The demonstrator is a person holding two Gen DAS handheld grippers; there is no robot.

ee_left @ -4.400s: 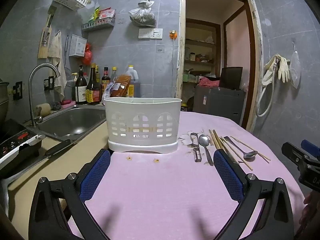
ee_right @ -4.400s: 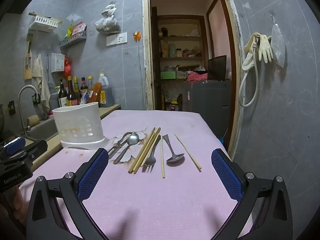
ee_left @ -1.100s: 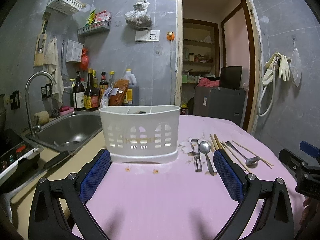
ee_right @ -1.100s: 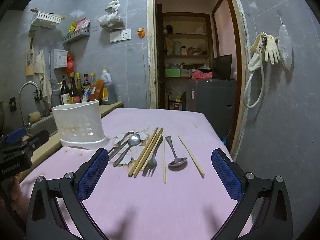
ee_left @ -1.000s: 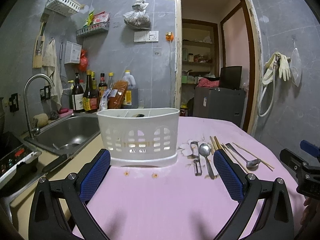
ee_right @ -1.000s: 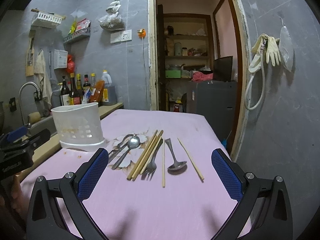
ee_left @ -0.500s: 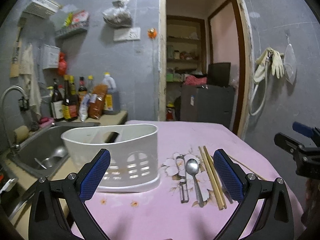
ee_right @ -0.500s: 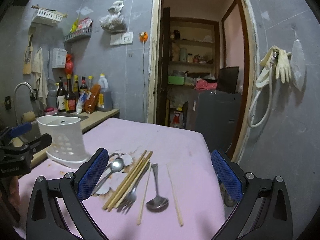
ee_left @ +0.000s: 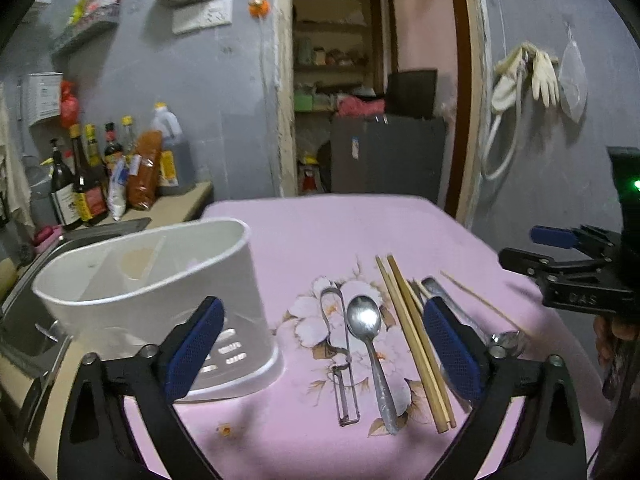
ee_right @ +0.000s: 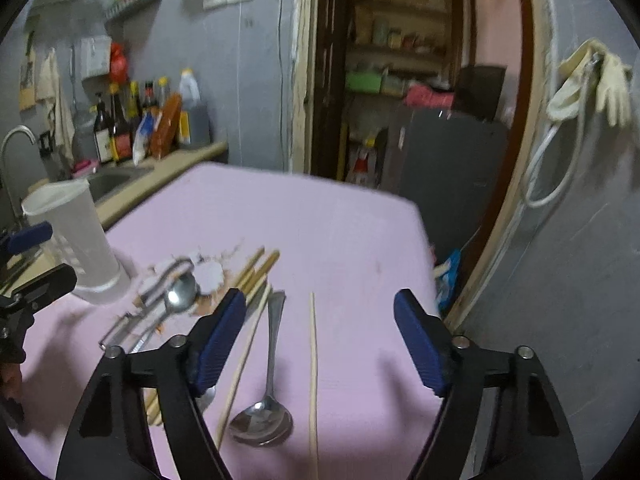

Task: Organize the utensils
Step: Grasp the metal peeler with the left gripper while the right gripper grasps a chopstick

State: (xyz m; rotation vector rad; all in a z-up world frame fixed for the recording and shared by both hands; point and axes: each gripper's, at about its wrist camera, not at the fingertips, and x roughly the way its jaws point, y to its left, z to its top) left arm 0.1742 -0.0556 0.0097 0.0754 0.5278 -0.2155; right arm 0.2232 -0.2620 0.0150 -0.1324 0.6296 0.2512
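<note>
Blue-padded jaws on both tools, each pair parted with nothing gripped, both just narrowing.

Left gripper (ee_left: 324,350), own view: between its jaws, flat on the pink tablecloth (ee_left: 320,232), lie a metal peeler (ee_left: 340,356), a steel spoon (ee_left: 370,354) just right of it, and a pair of wooden chopsticks (ee_left: 414,344) angled alongside. The white utensil caddy (ee_left: 156,292) stands upright at left, touching the left pad in the picture; this view alone looks down into its divided compartments. Right gripper shows only side-on at the far right edge.

Right gripper (ee_right: 320,344), own view: between its jaws a ladle-like spoon (ee_right: 266,412), bowl nearest the camera, and one loose chopstick (ee_right: 313,364); a second loose chopstick (ee_right: 244,364) runs by the left pad. These are mostly hidden behind the pad in the left view. Caddy well apart at left. Bottles (ee_right: 120,124) on the counter behind.
</note>
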